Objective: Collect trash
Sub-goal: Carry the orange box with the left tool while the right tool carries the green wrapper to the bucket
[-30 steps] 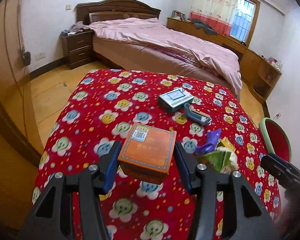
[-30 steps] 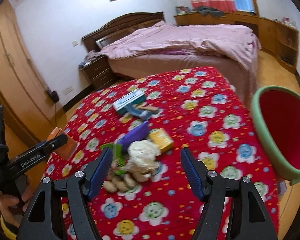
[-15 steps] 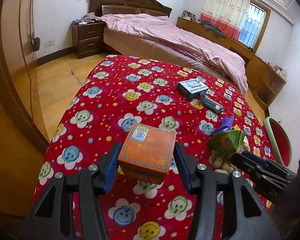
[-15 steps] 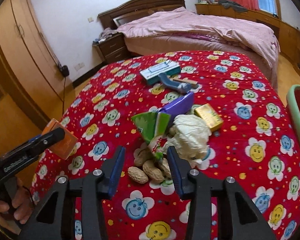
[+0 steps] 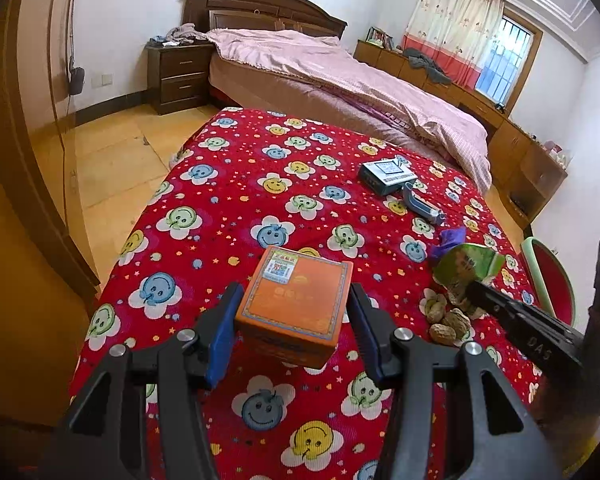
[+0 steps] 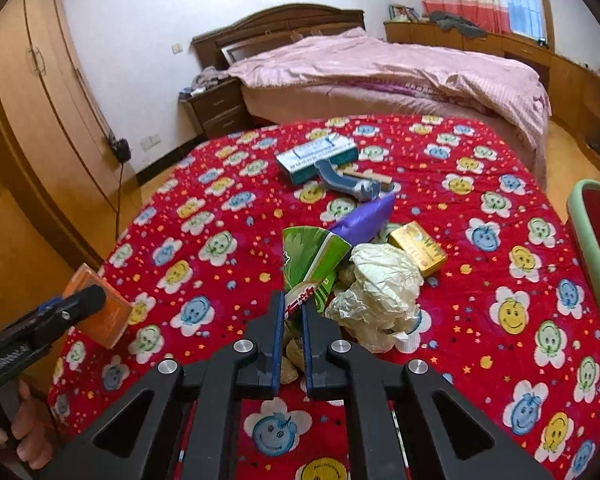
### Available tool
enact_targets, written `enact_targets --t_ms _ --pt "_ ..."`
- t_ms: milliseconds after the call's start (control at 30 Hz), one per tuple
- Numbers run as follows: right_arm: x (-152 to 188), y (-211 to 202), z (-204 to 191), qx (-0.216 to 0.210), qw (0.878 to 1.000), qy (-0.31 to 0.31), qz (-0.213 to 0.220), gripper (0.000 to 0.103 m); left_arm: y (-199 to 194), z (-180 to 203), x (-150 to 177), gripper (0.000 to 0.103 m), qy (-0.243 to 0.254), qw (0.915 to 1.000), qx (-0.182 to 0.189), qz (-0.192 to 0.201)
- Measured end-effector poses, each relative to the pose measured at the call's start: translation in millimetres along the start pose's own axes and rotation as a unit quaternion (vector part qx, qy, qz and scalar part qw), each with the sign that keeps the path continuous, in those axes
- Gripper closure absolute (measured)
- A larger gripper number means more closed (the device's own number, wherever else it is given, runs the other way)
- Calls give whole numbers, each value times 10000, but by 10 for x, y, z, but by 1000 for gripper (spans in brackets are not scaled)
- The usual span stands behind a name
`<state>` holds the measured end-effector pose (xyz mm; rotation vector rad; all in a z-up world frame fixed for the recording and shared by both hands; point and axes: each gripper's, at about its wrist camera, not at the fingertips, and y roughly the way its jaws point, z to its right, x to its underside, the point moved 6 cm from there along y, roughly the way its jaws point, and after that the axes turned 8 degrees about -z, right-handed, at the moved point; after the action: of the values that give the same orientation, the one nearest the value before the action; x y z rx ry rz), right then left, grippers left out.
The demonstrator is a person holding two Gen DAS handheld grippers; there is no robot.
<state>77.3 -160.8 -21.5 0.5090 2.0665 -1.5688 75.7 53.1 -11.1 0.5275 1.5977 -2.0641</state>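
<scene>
Bedroom, with a red flower-print worktop [image 6: 500,200] before a pink bed [image 6: 380,68]. My right fingers [image 6: 291,332] are closed on the low end of a green wrapper [image 6: 312,260], which sticks up from the trash pile near the worktop's middle. Peanuts [image 5: 446,318] lie under it, crumpled paper [image 6: 384,292] touches its right side, and a purple wrapper [image 6: 364,220] and yellow box [image 6: 418,248] sit just behind. My left fingers [image 5: 294,320] grip an orange box [image 5: 296,304] by its sides, above the worktop's left edge. A red bin [image 6: 596,248] stands at the right edge.
</scene>
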Motion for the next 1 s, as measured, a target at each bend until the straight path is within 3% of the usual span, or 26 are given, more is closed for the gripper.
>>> enact_targets --t_ms 200,500,1000 --pt "-41 -372 28 -190 9990 102 395 95 -137 155 -31 49 139 9998 129 110" --pt "-58 -975 315 -95 9943 419 980 95 -305 704 -140 49 615 9963 572 178" --pt "-15 -1779 1347 731 9762 1153 1687 95 -308 1961 -286 49 1523 9787 1368 122"
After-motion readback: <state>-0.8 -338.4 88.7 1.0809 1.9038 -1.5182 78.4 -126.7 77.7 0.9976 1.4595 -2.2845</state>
